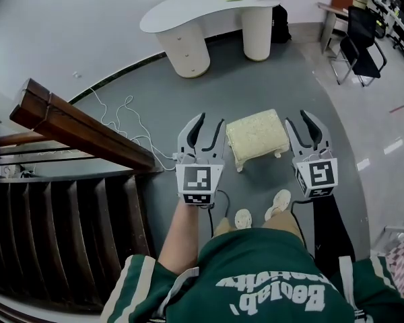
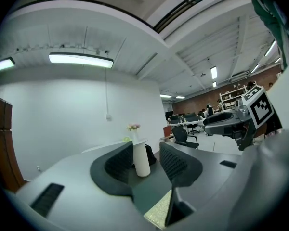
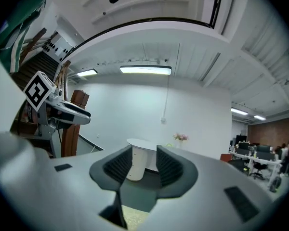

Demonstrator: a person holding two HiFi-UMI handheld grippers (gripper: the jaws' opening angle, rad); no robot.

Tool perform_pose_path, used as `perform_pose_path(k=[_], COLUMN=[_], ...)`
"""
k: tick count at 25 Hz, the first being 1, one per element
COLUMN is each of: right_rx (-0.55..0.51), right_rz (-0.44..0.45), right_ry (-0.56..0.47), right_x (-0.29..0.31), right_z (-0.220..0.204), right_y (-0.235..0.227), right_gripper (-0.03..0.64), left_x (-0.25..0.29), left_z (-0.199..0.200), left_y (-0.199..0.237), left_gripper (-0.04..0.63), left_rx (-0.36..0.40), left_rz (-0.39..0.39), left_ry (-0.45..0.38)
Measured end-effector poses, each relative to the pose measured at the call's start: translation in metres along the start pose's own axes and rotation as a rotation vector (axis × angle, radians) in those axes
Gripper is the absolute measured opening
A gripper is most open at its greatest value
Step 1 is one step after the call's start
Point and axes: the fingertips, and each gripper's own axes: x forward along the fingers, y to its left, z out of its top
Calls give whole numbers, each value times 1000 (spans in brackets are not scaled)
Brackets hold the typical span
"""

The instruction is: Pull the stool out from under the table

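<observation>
Cream-cushioned stool [image 1: 257, 134] sits on the grey floor [image 1: 188, 93] between my two grippers. Its long axis runs nine to three, and it's well apart from the white table [image 1: 188, 9] at twelve. Left gripper [image 1: 211, 121] and right gripper [image 1: 299, 118] both hover, jaws apart and empty. Wooden railing [image 1: 81, 130] at nine, white cable [image 1: 121, 113] trailing beside it.

Open-plan office indicated: white curved table [image 1: 188, 9] set by wall, black chairs [image 1: 360, 39] and desks [image 2: 188, 123] seen beyond, strip lights [image 2: 80, 59] mounted overhead, wooden staircase [image 1: 74, 130] at side, grey floor [image 1: 188, 106].
</observation>
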Motion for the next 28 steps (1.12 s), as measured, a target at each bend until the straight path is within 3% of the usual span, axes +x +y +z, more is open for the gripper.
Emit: perform_pose_path(k=[1,2,3,12,28], right_rx=[-6,-8,-5,-11,-10], right_rz=[-16,-34,-49,-54,-48], right_ry=[-3,-7,-11,-15,-23], right_x=[-3,-7,-10,-23,-15], right_z=[2,4,5,7,15], right_y=[-2,-4,-6,-15,-7], right_gripper=[132,15,5,3,3], left_x=[-2,-5,-8,-12,-14], left_z=[4,8,12,27,27], left_y=[1,2,4,2,14], left_gripper=[154,43,3,3,3], left_rx=[-7,-14,-19,-22,14], left_rz=[13,28,40,69,84], left_ry=[-15,-30,-46,-102,-113])
